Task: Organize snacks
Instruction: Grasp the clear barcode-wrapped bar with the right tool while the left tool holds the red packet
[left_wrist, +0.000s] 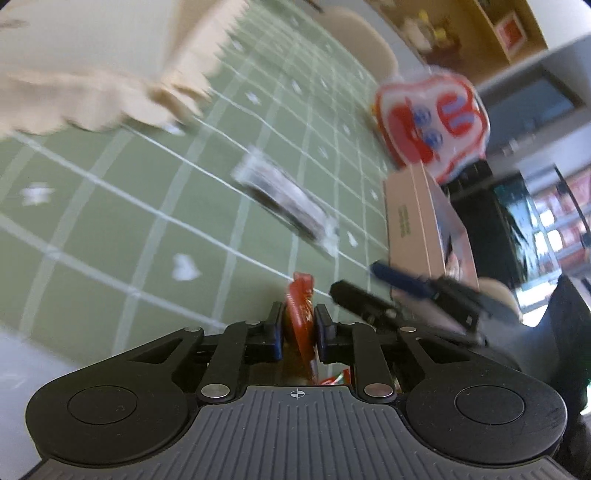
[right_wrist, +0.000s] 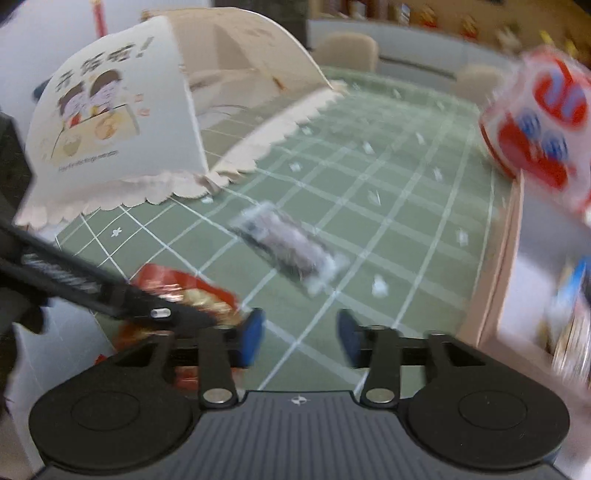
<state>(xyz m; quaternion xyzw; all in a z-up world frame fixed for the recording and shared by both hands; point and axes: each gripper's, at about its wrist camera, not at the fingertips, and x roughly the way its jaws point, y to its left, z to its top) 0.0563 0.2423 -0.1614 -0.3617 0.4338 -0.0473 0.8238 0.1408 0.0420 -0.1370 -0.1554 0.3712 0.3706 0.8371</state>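
bright, even daylight; heavy motion blur, fisheye bending at edges.

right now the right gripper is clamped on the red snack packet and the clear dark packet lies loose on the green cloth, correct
Not quite. The left gripper is clamped on the red snack packet, as the left wrist view shows. The right gripper stands open with nothing between its pads in the right wrist view. The clear dark packet does lie loose on the green cloth.

Open tablecloth (right_wrist: 369, 229) ahead; grey packet (right_wrist: 288, 243) mid-path, food cover (right_wrist: 122, 110) left, box (left_wrist: 417, 221) right.
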